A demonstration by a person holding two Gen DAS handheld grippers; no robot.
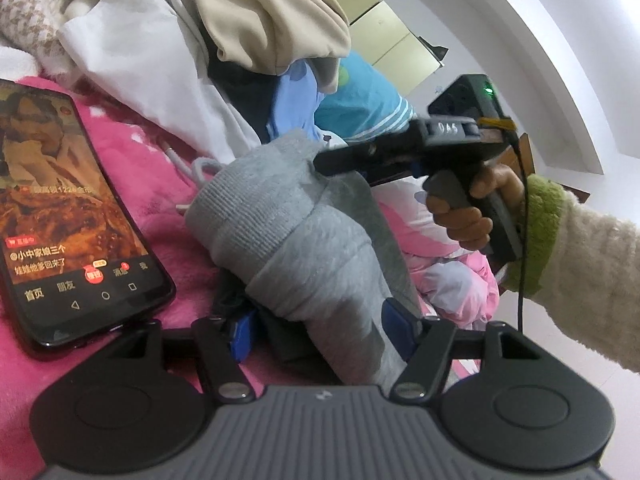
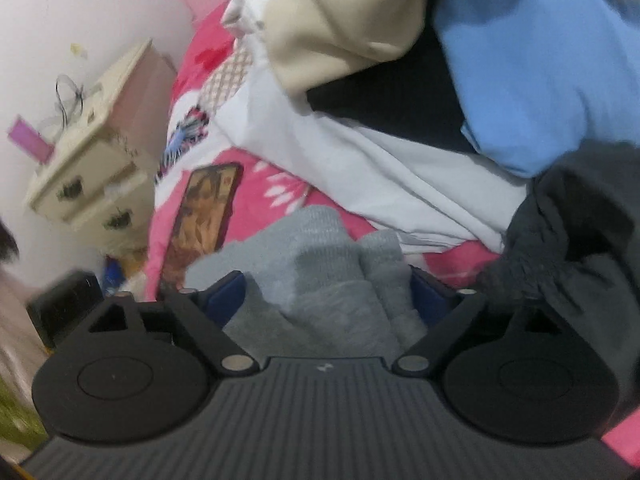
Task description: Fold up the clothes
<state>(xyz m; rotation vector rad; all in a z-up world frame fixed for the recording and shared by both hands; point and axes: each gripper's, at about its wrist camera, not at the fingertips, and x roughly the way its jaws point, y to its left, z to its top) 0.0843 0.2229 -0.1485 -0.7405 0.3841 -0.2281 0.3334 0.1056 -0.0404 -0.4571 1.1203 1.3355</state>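
The left gripper (image 1: 320, 336) has its jaws half open around the folded grey garment (image 1: 296, 236), pads seemingly pressing it. The right gripper (image 2: 328, 300) also straddles it, jaws parted; grip uncertain. It lies on the pink blanket (image 1: 132, 152), beside a phone (image 1: 60, 216) and the clothes pile (image 1: 224, 36).

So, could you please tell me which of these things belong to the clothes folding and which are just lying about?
Job in hand:
- grey knit garment
- pile of unfolded clothes
- left gripper
- right gripper

Lying about:
- phone with its screen on
- bedside cabinet
- pink blanket underneath
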